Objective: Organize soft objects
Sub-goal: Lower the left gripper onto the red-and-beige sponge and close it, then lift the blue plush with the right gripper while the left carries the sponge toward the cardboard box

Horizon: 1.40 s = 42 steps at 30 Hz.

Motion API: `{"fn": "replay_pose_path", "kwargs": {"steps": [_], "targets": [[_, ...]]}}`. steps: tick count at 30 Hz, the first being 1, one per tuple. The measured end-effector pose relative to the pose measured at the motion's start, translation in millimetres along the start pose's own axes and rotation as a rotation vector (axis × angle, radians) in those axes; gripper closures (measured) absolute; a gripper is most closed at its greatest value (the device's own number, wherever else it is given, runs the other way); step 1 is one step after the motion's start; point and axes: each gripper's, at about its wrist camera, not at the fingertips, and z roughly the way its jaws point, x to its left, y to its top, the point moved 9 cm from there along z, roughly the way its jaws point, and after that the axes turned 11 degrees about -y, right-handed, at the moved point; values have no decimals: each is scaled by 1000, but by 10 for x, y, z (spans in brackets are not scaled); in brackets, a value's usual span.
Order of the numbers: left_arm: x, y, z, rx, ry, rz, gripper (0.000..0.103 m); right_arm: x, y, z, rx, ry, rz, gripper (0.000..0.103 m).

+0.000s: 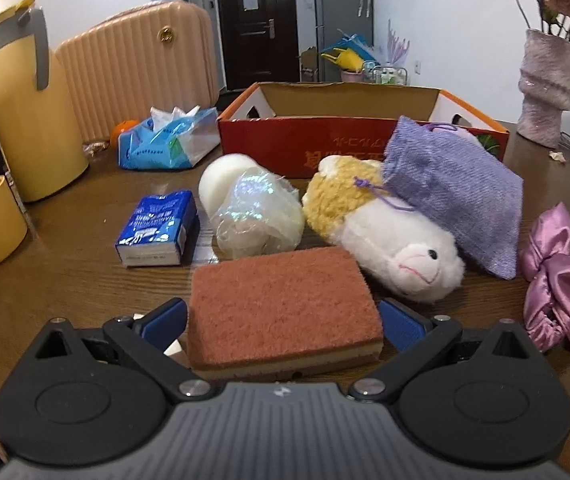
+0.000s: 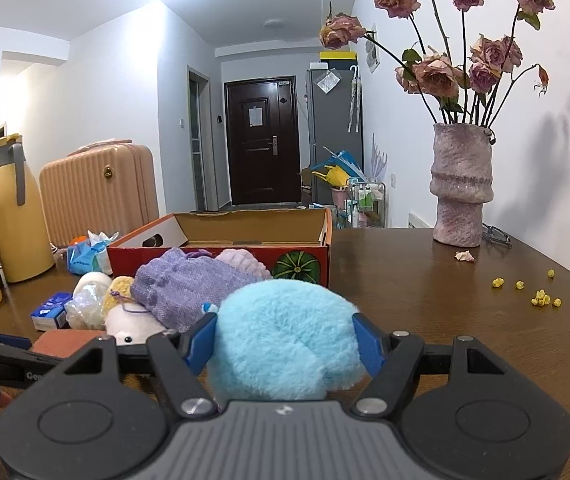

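Pinching the blue plush (image 2: 285, 336) between my right gripper (image 2: 285, 344) pads, I straddle the sponge (image 1: 283, 308) with spread left gripper (image 1: 283, 322) fingers, box (image 1: 305, 144) at twelve o'clock.

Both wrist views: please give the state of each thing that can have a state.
Cardboard box: open on top.
Purple pouch: drawstring pulled shut, leaning on white plush toy.
Sponge: between left gripper pads.
Blue fluffy toy: clamped by right gripper.
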Motion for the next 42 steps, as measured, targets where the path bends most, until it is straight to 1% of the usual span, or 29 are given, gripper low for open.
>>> {"fn": "replay_pose_path", "kwargs": {"steps": [3,6,16,19,27,35,42], "targets": [[70,-15,43,11,0,-29,0,13,-13,26,10,-5,-5,33],[89,-21,58,17,-17,-45,0,19,-25,52,19,-11,-9,33],[65,-36,58,8,-36,-38,0,0,-48,83,28,-27,-10,33],[66,-34,51,2,-40,-37,3,-1,-49,90,30,-29,-10,32],[76,-29,22,-13,-51,-44,3,-1,-55,86,30,-30,-10,32],[108,-17,-93,-47,-61,-62,3,-40,-54,94,28,-38,-4,32],[101,8,-281,-111,-73,-56,3,-65,-47,93,22,-45,0,32]]}}
